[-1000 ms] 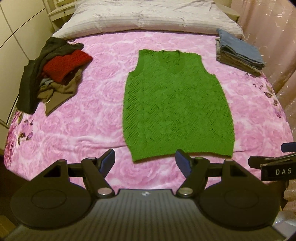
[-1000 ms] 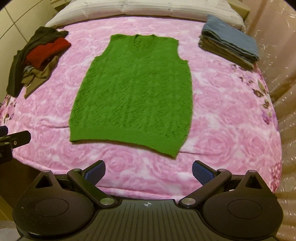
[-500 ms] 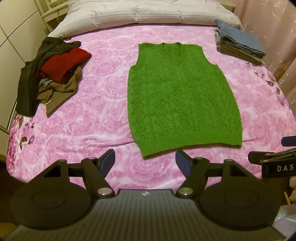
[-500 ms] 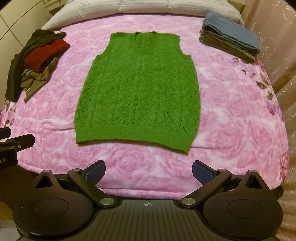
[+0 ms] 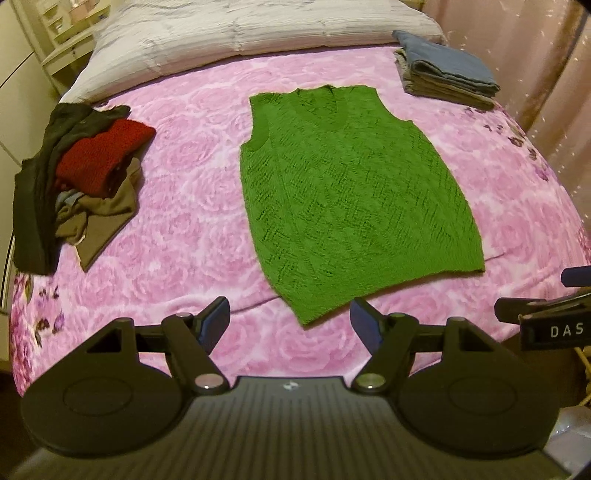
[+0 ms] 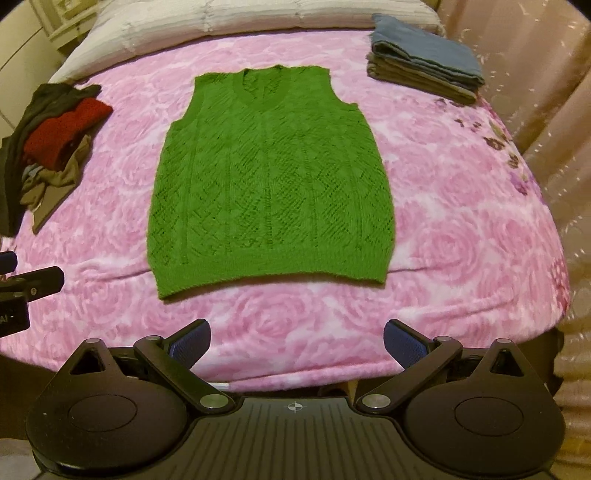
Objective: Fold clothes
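Note:
A green knitted vest (image 5: 351, 192) (image 6: 273, 184) lies spread flat in the middle of the pink rose-patterned bed (image 5: 184, 206) (image 6: 461, 229), neck toward the pillows, hem toward me. My left gripper (image 5: 290, 323) is open, hovering just before the vest's near left hem corner, nothing between its fingers. My right gripper (image 6: 297, 343) is open too, over the bed's front edge, a short way before the middle of the hem. Each gripper's tip shows at the edge of the other's view.
A heap of unfolded clothes (image 5: 77, 181) (image 6: 48, 147), dark, red and brown, sits at the bed's left side. A stack of folded clothes (image 5: 447, 72) (image 6: 424, 70) rests at the back right. Pillows (image 5: 240, 33) line the head; a curtain (image 6: 546, 92) hangs at the right.
Both grippers have come closer to the bed and the vest's hem. The left view has swung so the hem corner lies between its fingers. Both stay open; the vest has not moved.

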